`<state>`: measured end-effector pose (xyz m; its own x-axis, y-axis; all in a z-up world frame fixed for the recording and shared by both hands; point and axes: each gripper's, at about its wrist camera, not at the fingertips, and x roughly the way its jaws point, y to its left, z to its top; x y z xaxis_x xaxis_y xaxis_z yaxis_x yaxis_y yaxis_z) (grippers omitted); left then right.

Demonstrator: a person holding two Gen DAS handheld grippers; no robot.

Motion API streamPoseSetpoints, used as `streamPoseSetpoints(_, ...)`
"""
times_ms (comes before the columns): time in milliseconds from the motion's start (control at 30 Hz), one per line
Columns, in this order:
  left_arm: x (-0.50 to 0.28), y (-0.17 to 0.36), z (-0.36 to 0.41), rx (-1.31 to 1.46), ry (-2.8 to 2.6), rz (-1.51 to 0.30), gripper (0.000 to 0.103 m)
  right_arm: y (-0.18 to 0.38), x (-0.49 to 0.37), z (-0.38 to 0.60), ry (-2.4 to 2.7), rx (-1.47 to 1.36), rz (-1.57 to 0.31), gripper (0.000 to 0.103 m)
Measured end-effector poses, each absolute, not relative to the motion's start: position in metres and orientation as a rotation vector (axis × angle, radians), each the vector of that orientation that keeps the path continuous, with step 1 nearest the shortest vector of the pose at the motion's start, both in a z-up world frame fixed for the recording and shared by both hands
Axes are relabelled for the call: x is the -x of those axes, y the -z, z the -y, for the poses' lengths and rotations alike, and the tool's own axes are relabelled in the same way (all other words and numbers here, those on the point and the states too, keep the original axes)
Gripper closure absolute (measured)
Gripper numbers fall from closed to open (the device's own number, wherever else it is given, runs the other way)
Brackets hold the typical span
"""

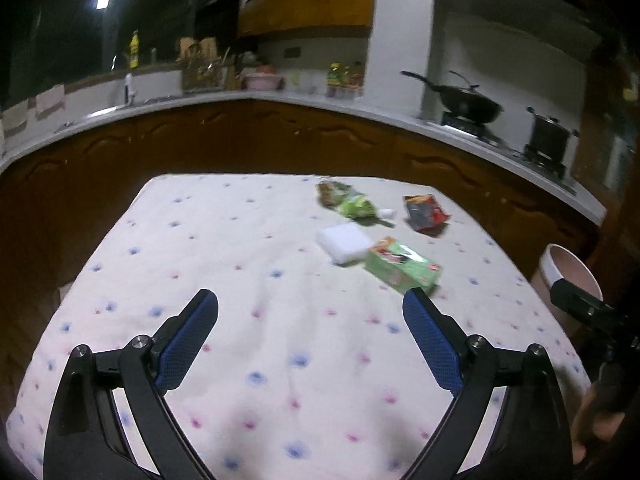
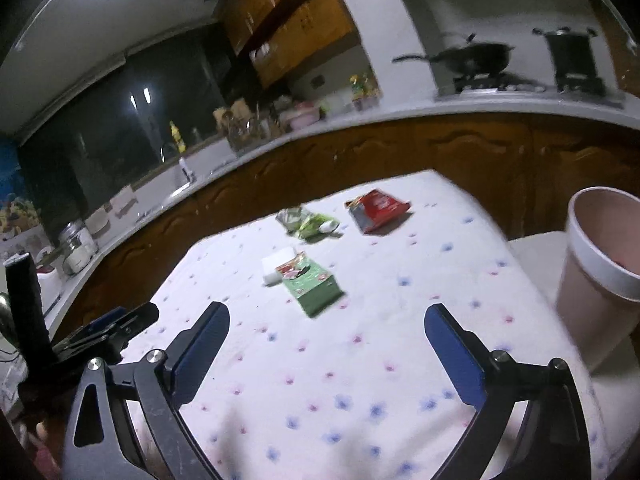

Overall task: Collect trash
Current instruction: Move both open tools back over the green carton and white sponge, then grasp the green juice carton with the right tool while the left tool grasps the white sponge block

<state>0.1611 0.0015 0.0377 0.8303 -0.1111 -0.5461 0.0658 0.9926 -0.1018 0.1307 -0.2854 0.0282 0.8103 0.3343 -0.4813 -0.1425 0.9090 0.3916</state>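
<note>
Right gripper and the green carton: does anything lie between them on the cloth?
No. In the right wrist view only bare flowered tablecloth lies between the open right gripper and the green carton.

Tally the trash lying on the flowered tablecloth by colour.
Green: 2, a flat green carton and a crumpled green wrapper
Red: 1, a red foil snack bag
White: 2, a white foam block and a small white scrap
Total: 5

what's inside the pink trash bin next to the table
The pink trash bin shows only its pinkish inner wall near the rim; no trash is visible there. Its bottom is hidden by the near wall.
</note>
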Motion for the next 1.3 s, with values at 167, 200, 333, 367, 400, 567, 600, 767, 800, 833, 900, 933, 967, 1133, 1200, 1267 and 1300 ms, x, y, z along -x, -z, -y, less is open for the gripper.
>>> streamPoseSetpoints(167, -0.193, -0.029, -0.016, 0.088, 0.08, -0.641, 0.007, -0.014, -0.182, 0.267, -0.31, -0.393, -0.682, 0.014)
streamPoseSetpoints(200, -0.199, -0.028, -0.016, 0.083, 0.083, -0.651, 0.007, -0.01, -0.191, 0.265, -0.314, -0.397, -0.698, 0.018)
streamPoseSetpoints(333, -0.225, -0.021, -0.013, 0.054, 0.099, -0.697, 0.008, 0.005, -0.222, 0.257, -0.325, -0.41, -0.768, 0.044)
streamPoseSetpoints(367, -0.231, -0.019, -0.012, 0.05, 0.101, -0.701, 0.008, 0.009, -0.23, 0.254, -0.316, -0.398, -0.781, 0.051)
streamPoseSetpoints(400, -0.235, -0.018, -0.012, 0.047, 0.103, -0.704, 0.008, 0.012, -0.234, 0.253, -0.311, -0.394, -0.797, 0.054)
streamPoseSetpoints(567, -0.259, -0.014, -0.008, 0.036, 0.126, -0.725, 0.008, 0.032, -0.257, 0.251, -0.309, -0.444, -0.877, 0.068)
streamPoseSetpoints(600, -0.264, -0.013, -0.007, 0.033, 0.138, -0.731, 0.008, 0.034, -0.26, 0.252, -0.311, -0.459, -0.884, 0.068)
streamPoseSetpoints(767, -0.288, -0.008, 0.001, 0.017, 0.179, -0.764, 0.008, 0.038, -0.267, 0.255, -0.329, -0.494, -0.874, 0.102)
streamPoseSetpoints(800, -0.291, -0.007, 0.002, 0.015, 0.193, -0.769, 0.008, 0.034, -0.265, 0.257, -0.32, -0.476, -0.861, 0.103)
streamPoseSetpoints(833, -0.296, -0.006, 0.004, 0.01, 0.208, -0.775, 0.008, 0.031, -0.263, 0.259, -0.327, -0.472, -0.848, 0.103)
streamPoseSetpoints(900, -0.303, -0.005, 0.009, -0.004, 0.238, -0.78, 0.008, 0.025, -0.262, 0.266, -0.328, -0.474, -0.834, 0.103)
streamPoseSetpoints(933, -0.307, -0.003, 0.012, -0.014, 0.246, -0.785, 0.008, 0.021, -0.26, 0.271, -0.322, -0.471, -0.824, 0.103)
streamPoseSetpoints(967, -0.313, -0.002, 0.014, -0.024, 0.254, -0.79, 0.008, 0.017, -0.259, 0.276, -0.308, -0.461, -0.811, 0.103)
streamPoseSetpoints(1133, -0.343, 0.007, 0.021, -0.029, 0.269, -0.825, 0.008, 0.009, -0.264, 0.289, -0.339, -0.472, -0.804, 0.077)
streamPoseSetpoints(1200, -0.359, 0.012, 0.023, -0.022, 0.265, -0.842, 0.008, 0.007, -0.264, 0.288, -0.352, -0.445, -0.802, 0.051)
streamPoseSetpoints(1267, -0.372, 0.019, 0.027, -0.01, 0.298, -0.873, 0.008, 0.005, -0.26, 0.288, -0.37, -0.402, -0.799, 0.045)
streamPoseSetpoints(1300, -0.378, 0.023, 0.03, -0.013, 0.308, -0.888, 0.009, 0.005, -0.26, 0.288, -0.38, -0.388, -0.804, 0.045)
